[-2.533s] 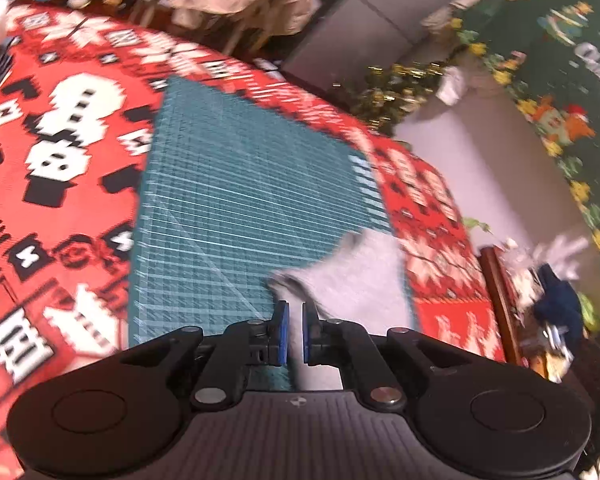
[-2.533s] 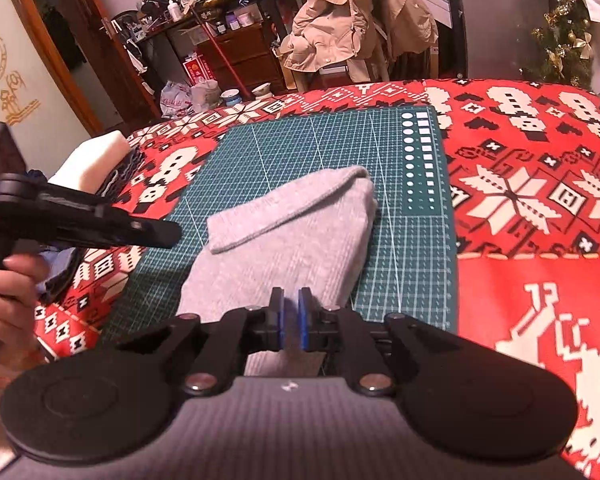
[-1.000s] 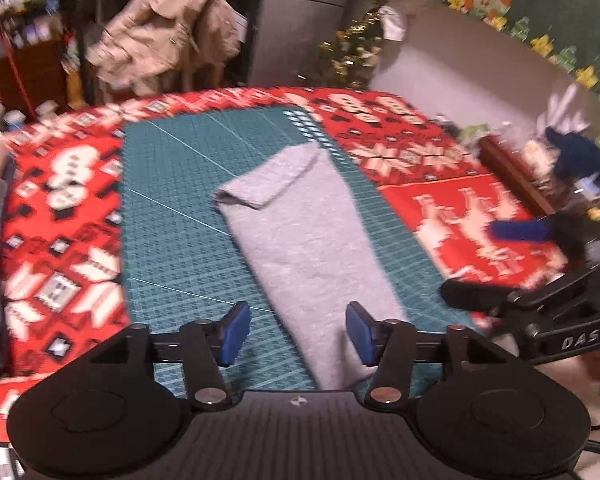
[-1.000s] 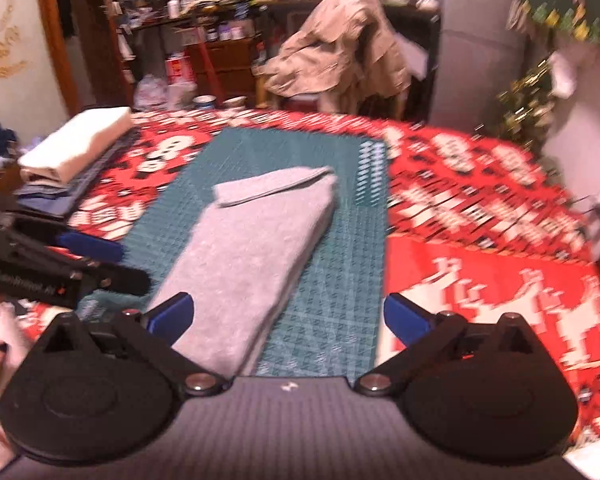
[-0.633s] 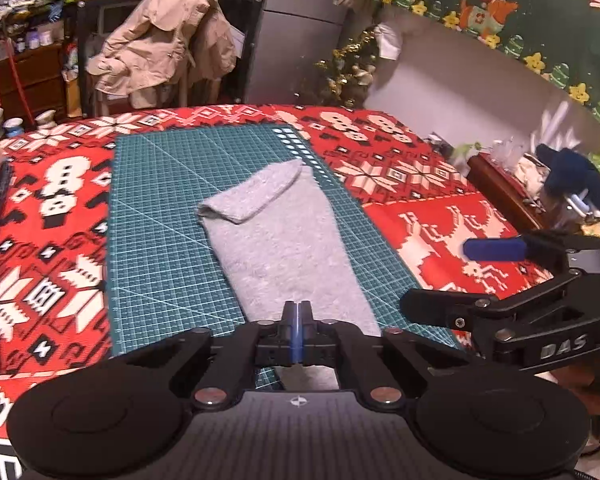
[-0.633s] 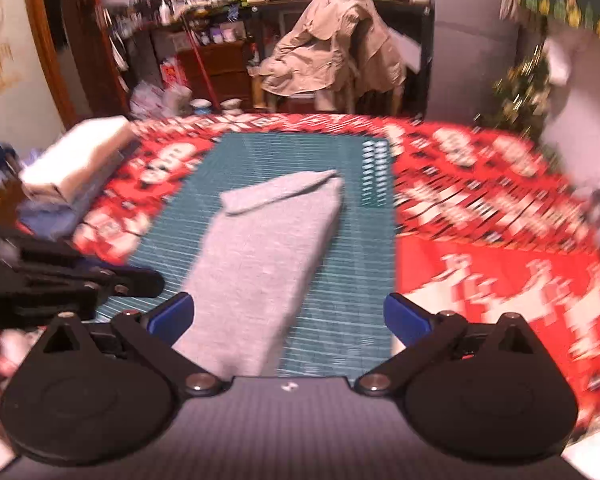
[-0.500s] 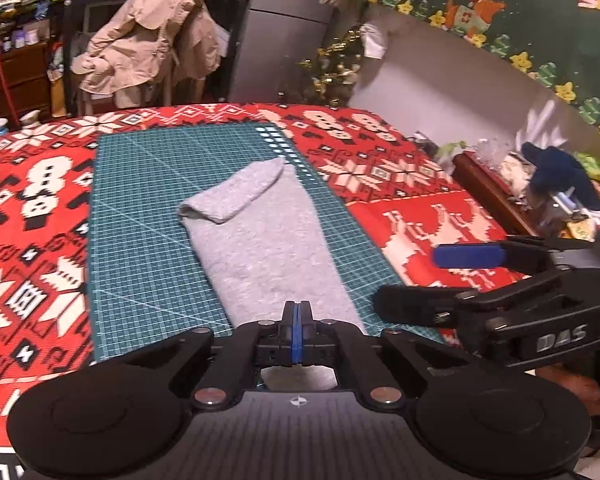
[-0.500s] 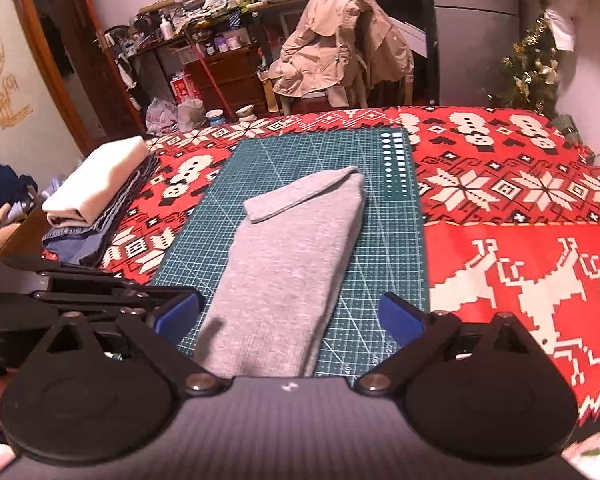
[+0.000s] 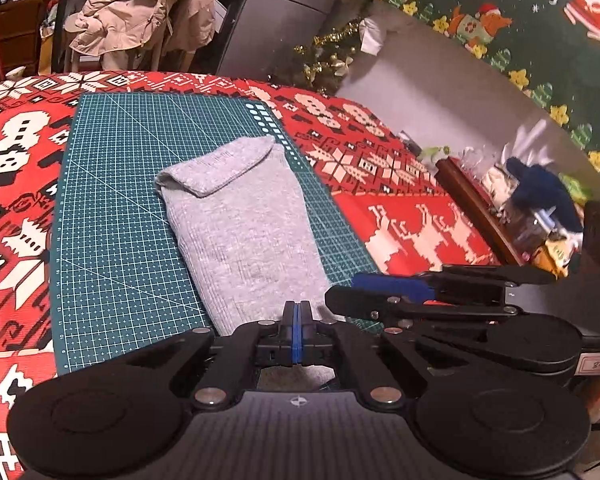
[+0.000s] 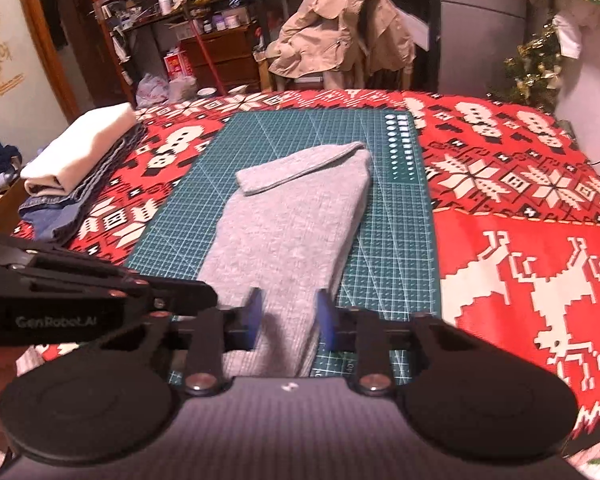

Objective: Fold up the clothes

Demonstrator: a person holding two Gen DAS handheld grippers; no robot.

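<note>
A grey garment (image 9: 240, 216) lies flat as a long folded strip on the green cutting mat (image 9: 112, 200), its far end turned back into a small flap. My left gripper (image 9: 297, 316) is shut over the strip's near end, pads flush together, no cloth visible between them. In the right wrist view the same garment (image 10: 296, 220) runs away from my right gripper (image 10: 289, 316), which is open with its blurred blue fingers on either side of the near end. Each gripper's dark body shows at the edge of the other's view.
A red patterned tablecloth (image 10: 520, 272) covers the table under the mat (image 10: 392, 240). A stack of folded clothes (image 10: 80, 148) sits at the left edge. A beige jacket (image 10: 340, 28) hangs on a chair behind. A cluttered wooden side table (image 9: 480, 204) stands to the right.
Both grippers let go of the garment and opened. The left one then shut again over the near end. The right one's wide fingers have narrowed around that end.
</note>
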